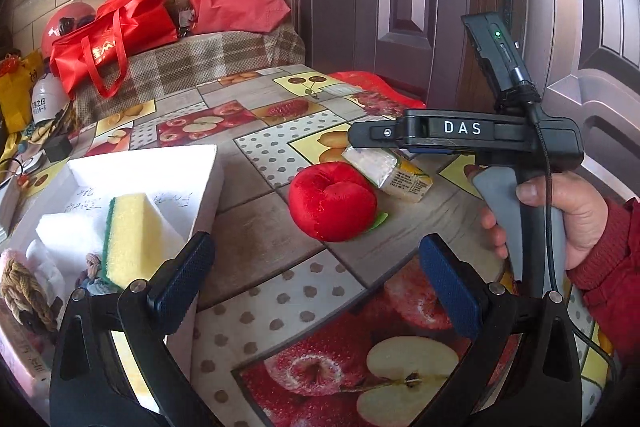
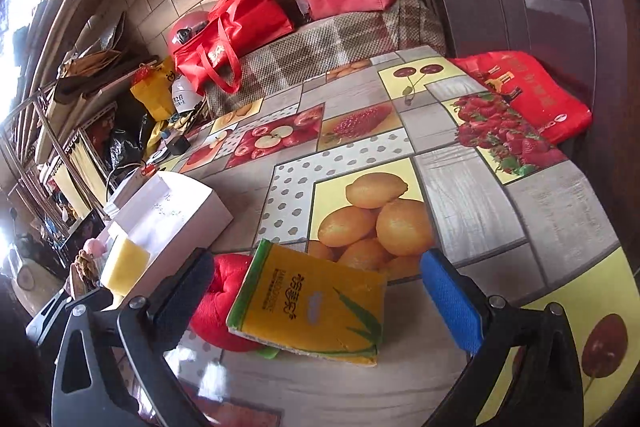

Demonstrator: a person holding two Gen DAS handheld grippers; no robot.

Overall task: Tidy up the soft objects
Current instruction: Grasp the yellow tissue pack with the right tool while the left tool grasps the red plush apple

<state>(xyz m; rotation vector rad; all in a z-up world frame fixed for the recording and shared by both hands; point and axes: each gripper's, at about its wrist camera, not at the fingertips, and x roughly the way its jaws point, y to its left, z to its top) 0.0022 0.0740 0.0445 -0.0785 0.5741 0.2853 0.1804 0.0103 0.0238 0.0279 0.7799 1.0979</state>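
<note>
Blue-padded fingers [image 1: 182, 269] of the left gripper [image 1: 316, 275] frame the foreground of the left wrist view; they stand wide apart with nothing between them, above a table [image 1: 256, 203] covered by a fruit-print cloth. Ahead of them lies a red plush apple [image 1: 333, 201], resting on the cloth with a small green leaf at its lower edge. Just behind it and touching or nearly touching it is a yellow tissue pack [image 1: 390, 169], tilted, one edge raised against the apple. To the left stands an open white box [image 1: 152, 175] holding a yellow sponge [image 1: 134, 239] with a green scouring edge, set upright against white padding; a knotted rope toy [image 1: 24, 287] and a small figurine lie at the box's near end. The right gripper [image 1: 460, 135], labelled DAS, is held in the person's right hand [image 1: 560, 215] at the right, hovering over the tissue pack.

From the right wrist view, the right gripper [image 2: 320, 291] likewise has its fingers spread, bracketing the tissue pack [image 2: 312, 307] without contact. The plush apple [image 2: 218, 299] lies partly beneath the pack's left edge. Red bags [image 2: 236, 31] and folded foam sit on a plaid-covered surface beyond the table.
</note>
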